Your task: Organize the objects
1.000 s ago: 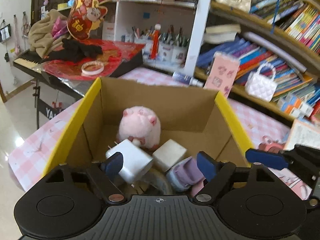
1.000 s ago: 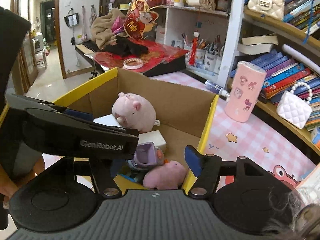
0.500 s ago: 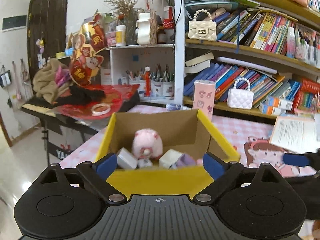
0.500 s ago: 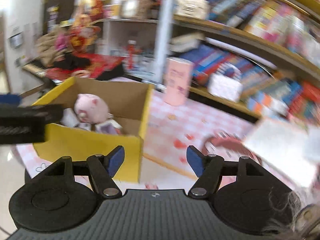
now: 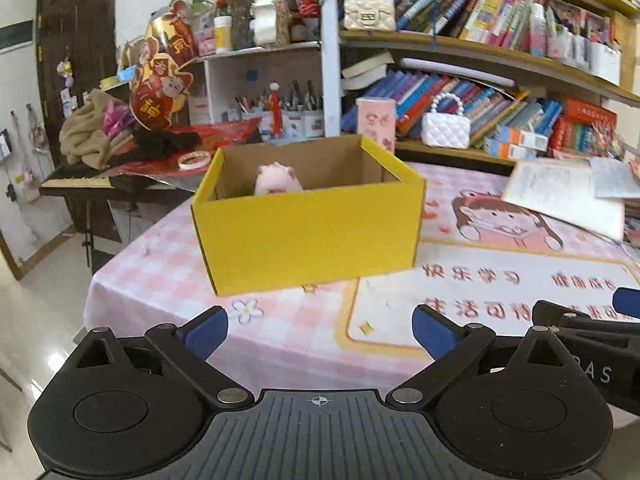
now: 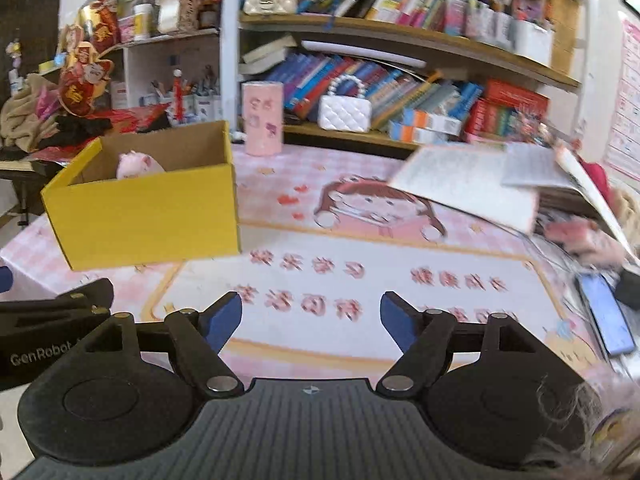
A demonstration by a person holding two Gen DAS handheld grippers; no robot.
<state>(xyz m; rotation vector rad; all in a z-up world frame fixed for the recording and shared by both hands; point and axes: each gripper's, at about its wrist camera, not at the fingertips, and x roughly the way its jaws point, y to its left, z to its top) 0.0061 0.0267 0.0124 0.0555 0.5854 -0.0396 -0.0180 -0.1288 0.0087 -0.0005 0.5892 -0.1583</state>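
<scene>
A yellow cardboard box (image 5: pixel 308 236) (image 6: pixel 148 216) stands on the pink checked table, with a pink plush pig (image 5: pixel 277 178) (image 6: pixel 138 165) showing over its rim. What else lies inside is hidden by the front wall. My left gripper (image 5: pixel 319 330) hangs in front of the box, well back from it, jaws wide and still opening, nothing between them. My right gripper (image 6: pixel 311 318) hovers over the printed mat (image 6: pixel 360 280) to the right of the box, its jaws opening and empty. Each gripper shows at the edge of the other's view.
A pink cylinder (image 6: pixel 262 118) stands behind the box. Open books and papers (image 6: pixel 472 184) lie at the table's right, with a phone (image 6: pixel 606 314) near the right edge. Bookshelves with a white quilted handbag (image 6: pixel 345 112) run along the back; a keyboard piled with clothes (image 5: pixel 92 152) stands left.
Both grippers have pulled back from over the box to the table's near side, and the right one has swung rightward. Both sets of jaws stand wider than before.
</scene>
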